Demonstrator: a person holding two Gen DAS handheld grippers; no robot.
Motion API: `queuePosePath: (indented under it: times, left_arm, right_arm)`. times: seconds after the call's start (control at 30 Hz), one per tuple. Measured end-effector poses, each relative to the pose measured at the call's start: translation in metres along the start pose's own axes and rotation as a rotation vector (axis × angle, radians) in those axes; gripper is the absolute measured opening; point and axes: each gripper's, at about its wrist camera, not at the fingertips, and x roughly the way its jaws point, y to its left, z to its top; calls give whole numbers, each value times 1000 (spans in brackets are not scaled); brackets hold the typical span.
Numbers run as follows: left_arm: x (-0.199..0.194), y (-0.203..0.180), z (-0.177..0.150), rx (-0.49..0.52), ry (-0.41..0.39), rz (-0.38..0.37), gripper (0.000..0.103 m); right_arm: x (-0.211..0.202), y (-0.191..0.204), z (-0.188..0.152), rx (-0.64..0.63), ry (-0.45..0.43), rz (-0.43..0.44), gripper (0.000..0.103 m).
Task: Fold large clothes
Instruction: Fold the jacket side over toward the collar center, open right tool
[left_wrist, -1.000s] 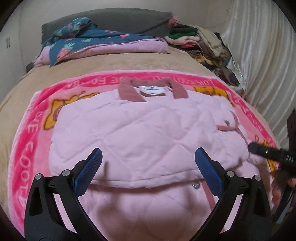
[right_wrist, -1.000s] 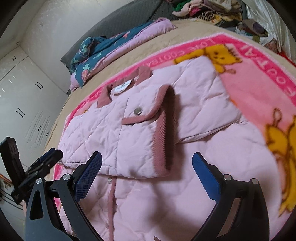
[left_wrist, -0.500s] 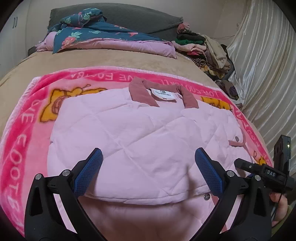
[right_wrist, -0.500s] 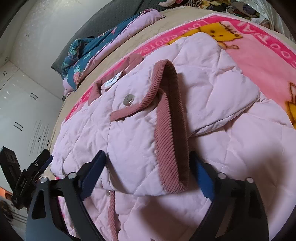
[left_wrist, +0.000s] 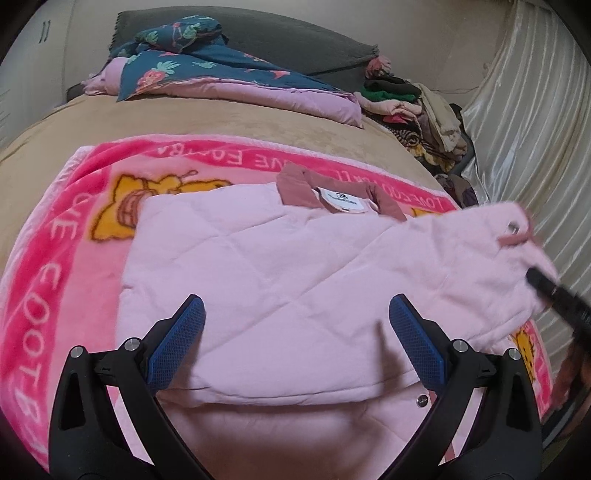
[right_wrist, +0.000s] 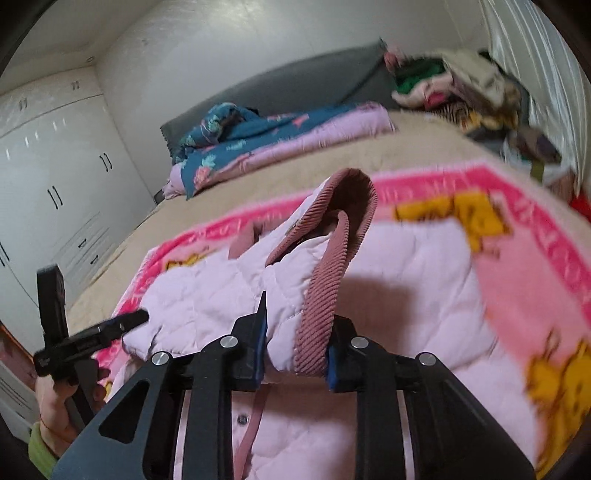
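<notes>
A pale pink quilted jacket (left_wrist: 288, 280) lies on a bright pink blanket (left_wrist: 48, 295), its dusty-rose collar (left_wrist: 295, 184) at the far end. My left gripper (left_wrist: 295, 347) is open and empty, held over the folded jacket near its front edge. My right gripper (right_wrist: 295, 350) is shut on the sleeve's ribbed rose cuff (right_wrist: 325, 280) and holds it lifted off the jacket. The raised sleeve (left_wrist: 491, 254) and the right gripper's dark tip (left_wrist: 554, 295) show at the right of the left wrist view. The left gripper also shows in the right wrist view (right_wrist: 92, 332).
The blanket covers a tan bedspread (left_wrist: 184, 122). A folded floral quilt (left_wrist: 207, 74) lies at the headboard. A heap of clothes (left_wrist: 417, 110) sits at the far right corner by a pale curtain (left_wrist: 535, 147). White wardrobes (right_wrist: 55, 184) stand to the left.
My right gripper has closed on the sleeve cuff and lifted it, raising the sleeve off the jacket. My left gripper stayed open above the jacket, shifting slightly left.
</notes>
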Motion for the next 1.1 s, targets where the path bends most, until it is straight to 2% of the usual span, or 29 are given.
queuePosePath:
  times: [0.13,0.27,0.83,1.1]
  left_arm:
    - [1,2,1,-9,-8,-6,94]
    - [2,-2,1,0,-11,-14,94]
    - [23,-14,-9,47,35,35,94]
    - [34,-16,-15,78,59,79,94]
  right_arm:
    - [5,-4,16,-34,-4,-33,22]
    - [18,-8,17,-38,12,-62,22]
    - [58,-36,-20,37,122,-133,24]
    - [68,-37,-26,34,164,-170,33]
